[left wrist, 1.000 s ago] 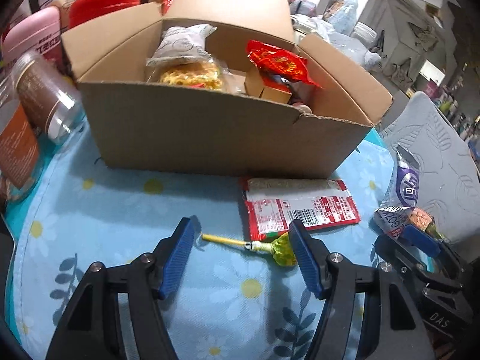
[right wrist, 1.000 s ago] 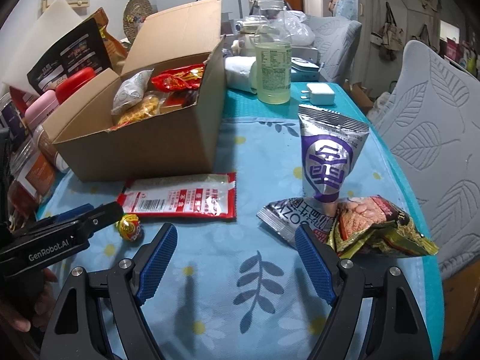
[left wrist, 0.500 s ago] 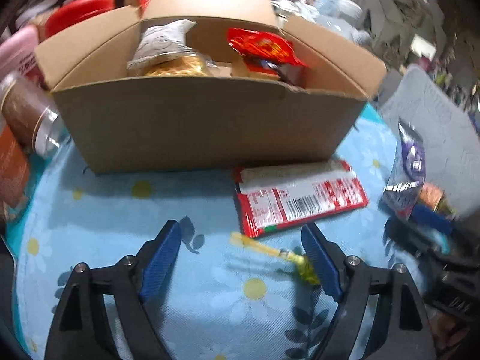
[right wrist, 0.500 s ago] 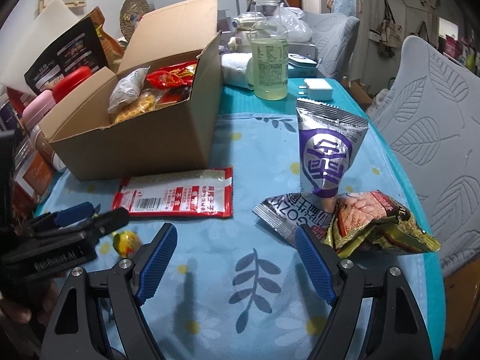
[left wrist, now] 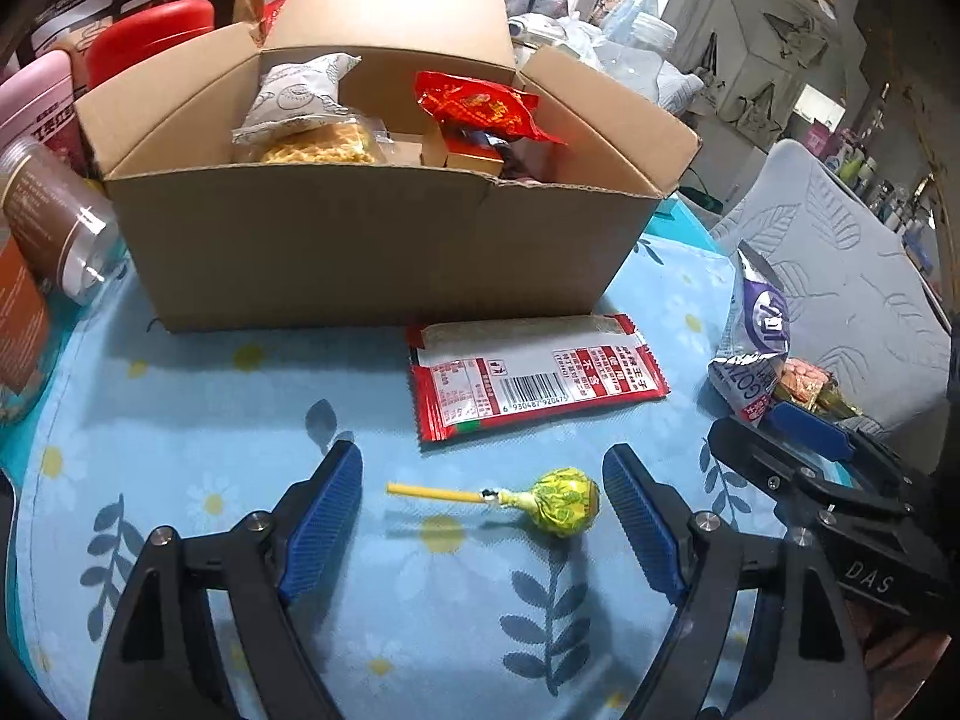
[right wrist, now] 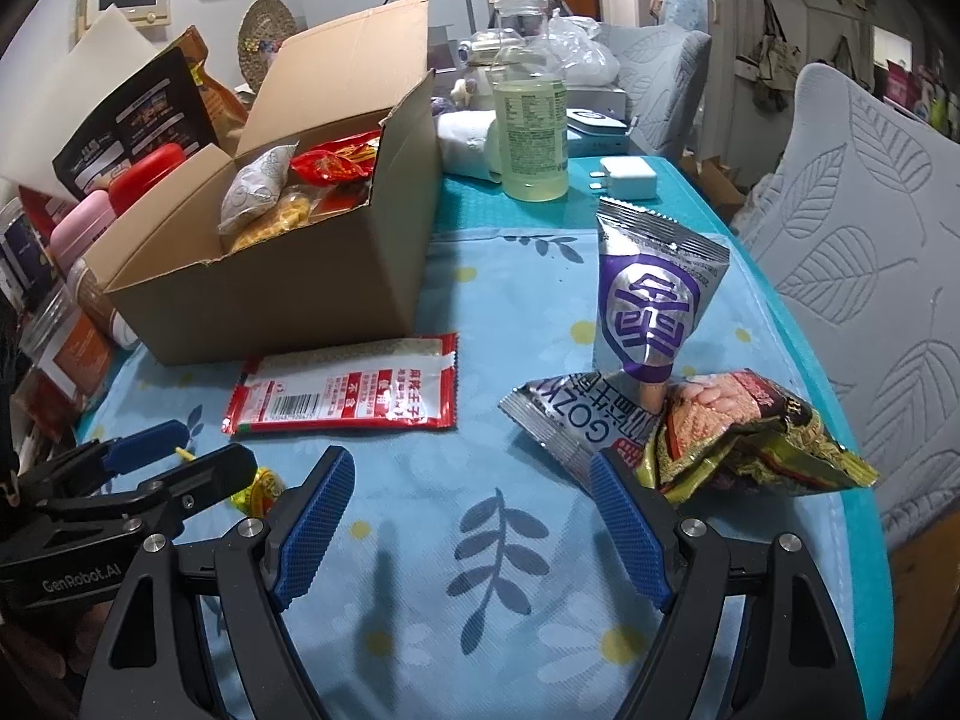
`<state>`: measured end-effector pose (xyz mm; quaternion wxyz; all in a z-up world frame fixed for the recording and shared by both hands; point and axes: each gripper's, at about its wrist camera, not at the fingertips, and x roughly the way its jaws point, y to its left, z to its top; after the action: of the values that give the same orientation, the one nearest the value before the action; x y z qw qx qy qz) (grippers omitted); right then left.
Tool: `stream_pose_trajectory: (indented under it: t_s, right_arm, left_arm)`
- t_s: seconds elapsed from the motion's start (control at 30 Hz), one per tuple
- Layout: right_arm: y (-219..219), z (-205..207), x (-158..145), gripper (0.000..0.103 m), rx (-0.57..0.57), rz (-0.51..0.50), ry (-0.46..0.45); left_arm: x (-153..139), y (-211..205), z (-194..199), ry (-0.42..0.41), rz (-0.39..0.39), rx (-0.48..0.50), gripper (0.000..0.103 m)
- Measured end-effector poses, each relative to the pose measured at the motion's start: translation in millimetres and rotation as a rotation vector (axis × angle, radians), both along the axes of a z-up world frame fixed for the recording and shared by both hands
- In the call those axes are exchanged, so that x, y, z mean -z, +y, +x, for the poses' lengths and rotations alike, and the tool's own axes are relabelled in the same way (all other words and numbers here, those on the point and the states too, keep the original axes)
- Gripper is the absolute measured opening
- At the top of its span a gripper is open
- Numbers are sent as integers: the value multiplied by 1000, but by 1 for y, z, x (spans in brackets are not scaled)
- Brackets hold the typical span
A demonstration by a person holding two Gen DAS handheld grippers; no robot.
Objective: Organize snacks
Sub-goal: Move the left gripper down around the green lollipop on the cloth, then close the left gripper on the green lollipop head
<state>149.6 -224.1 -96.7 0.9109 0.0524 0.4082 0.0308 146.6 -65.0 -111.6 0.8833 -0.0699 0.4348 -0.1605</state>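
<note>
Since a moment before, my left gripper (left wrist: 483, 513) had settled around the lollipop (left wrist: 564, 502), jaws wide, touching nothing. Beyond the lollipop lay the red packet (left wrist: 534, 375), then the cardboard box (left wrist: 372, 252). Right of it, my right gripper (right wrist: 468, 513) gaped before the purple packet (right wrist: 651, 306).

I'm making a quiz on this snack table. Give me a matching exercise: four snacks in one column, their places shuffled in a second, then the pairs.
Things:
1. lollipop
2. red flat packet
3. purple pouch
4. red crinkled bag

Places:
A. inside the cardboard box
B. flat on the cloth just in front of the box
C. between the open left gripper fingers
D. propped upright near the chair-side table edge

Pairs: 1-C, 2-B, 3-D, 4-A
</note>
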Motion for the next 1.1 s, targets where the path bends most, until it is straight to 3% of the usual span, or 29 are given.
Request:
stream_pose_trajectory:
  t_s: [0.3, 0.5, 0.83, 0.93, 1.03, 1.1]
  right_arm:
    - [-5, -6, 1, 82, 6, 3, 2]
    - [-8, -8, 1, 81, 16, 2, 5]
    - [-11, -10, 2, 82, 30, -16, 15]
    - [-14, -12, 2, 82, 41, -15, 16]
    - [-18, -14, 2, 82, 52, -12, 16]
    - [-20, -16, 1, 82, 58, -13, 15]
  left_arm:
    - [4, -11, -6, 11, 21, 23, 83]
    - [11, -20, -7, 8, 83, 27, 83]
    - [16, -34, -7, -32, 258, 8, 83]
    - [16, -31, -6, -28, 240, 10, 83]
    - [14, -26, -7, -34, 223, 5, 71]
    - [13, -25, -8, -36, 225, 5, 54]
